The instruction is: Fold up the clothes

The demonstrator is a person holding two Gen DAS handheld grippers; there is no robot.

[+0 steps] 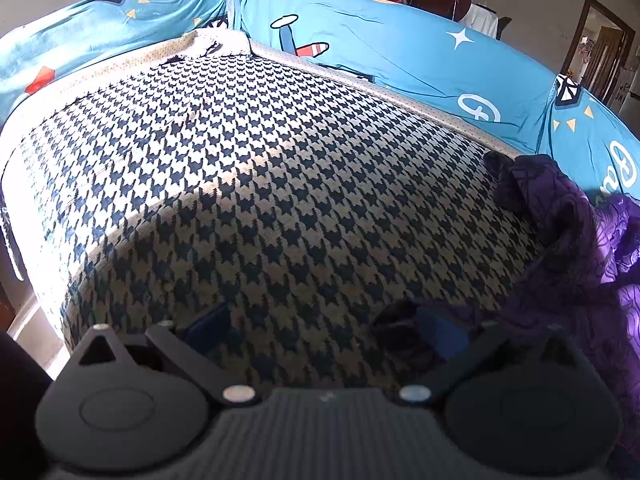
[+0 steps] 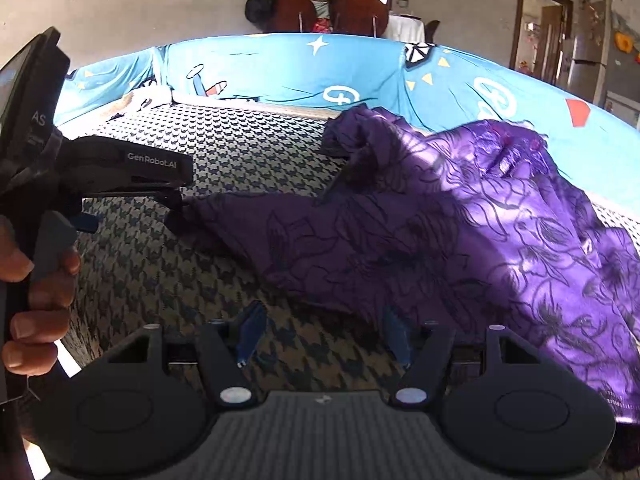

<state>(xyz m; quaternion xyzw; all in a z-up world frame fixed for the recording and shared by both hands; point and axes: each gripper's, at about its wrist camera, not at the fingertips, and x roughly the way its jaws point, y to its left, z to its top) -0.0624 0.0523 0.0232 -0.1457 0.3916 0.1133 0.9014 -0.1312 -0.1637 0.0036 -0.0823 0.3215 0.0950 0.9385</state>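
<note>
A purple garment with a dark floral pattern (image 2: 460, 232) lies crumpled on the houndstooth-covered cushion (image 2: 240, 148), spreading to the right. In the right wrist view one corner is drawn out leftward to the tip of my left gripper (image 2: 176, 208). In the left wrist view my left gripper (image 1: 324, 328) stands open, bare houndstooth fabric (image 1: 280, 200) showing between its fingers. A fold of the purple garment (image 1: 568, 248) bunches against its right finger (image 1: 440, 336). My right gripper (image 2: 324, 334) is open just in front of the garment's near edge, which lies above its right finger (image 2: 396, 336).
A blue cartoon-print sheet (image 2: 280, 68) covers the raised back and sides around the cushion. A person's hand (image 2: 36, 280) holds the left gripper's handle. Behind stand brown chairs (image 2: 360, 12), a doorway (image 2: 540, 24) and a fridge (image 2: 588, 64). The cushion's left edge (image 1: 24, 200) drops off in bright light.
</note>
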